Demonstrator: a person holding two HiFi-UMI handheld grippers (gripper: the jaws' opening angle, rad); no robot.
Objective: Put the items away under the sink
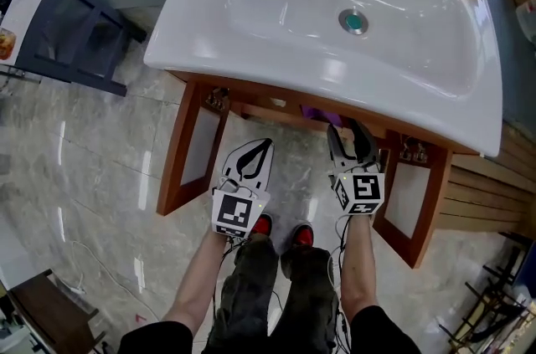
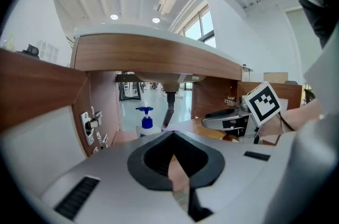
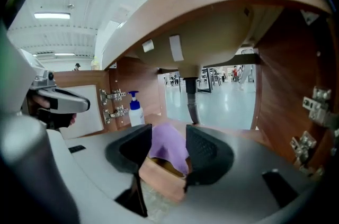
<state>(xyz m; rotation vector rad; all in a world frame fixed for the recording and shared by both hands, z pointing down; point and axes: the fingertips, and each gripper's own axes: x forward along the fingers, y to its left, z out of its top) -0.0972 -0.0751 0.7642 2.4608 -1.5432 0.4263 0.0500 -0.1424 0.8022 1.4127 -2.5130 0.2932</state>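
The soft purple cloth (image 3: 168, 148) lies on the wooden floor inside the cabinet under the sink. In the right gripper view it shows in the gap between the fingers (image 3: 132, 149) of the right gripper (image 1: 351, 141), just beyond their tips. Those fingers stand spread, and neither pad is seen pressing on the cloth. From the head view, only a small part of the cloth shows, ahead of these fingertips and under the cabinet's front rail. A white plastic pump bottle (image 3: 135, 112) with a blue head stands upright further in. It is beyond and to the left of the right gripper's fingers, close to the left cabinet wall and beside two metal door hinges (image 3: 114, 104). A dark drain pipe (image 3: 192, 106) hangs from the basin's underside, straight ahead of the fingertips and past the cloth. The left gripper (image 2: 172, 135) is held level with the right one, well apart from it at the left of the opening. Its fingers (image 2: 212, 164) are pressed together at the tips with nothing between them; the pump bottle appears ahead of them and slightly left. The brown wooden vanity cabinet (image 1: 251, 93) has both doors swung open, one outside each gripper. A glossy white ceramic basin (image 1: 276, 26) sits on top of it, and the cabinet stands on a polished grey stone floor (image 1: 84, 160).
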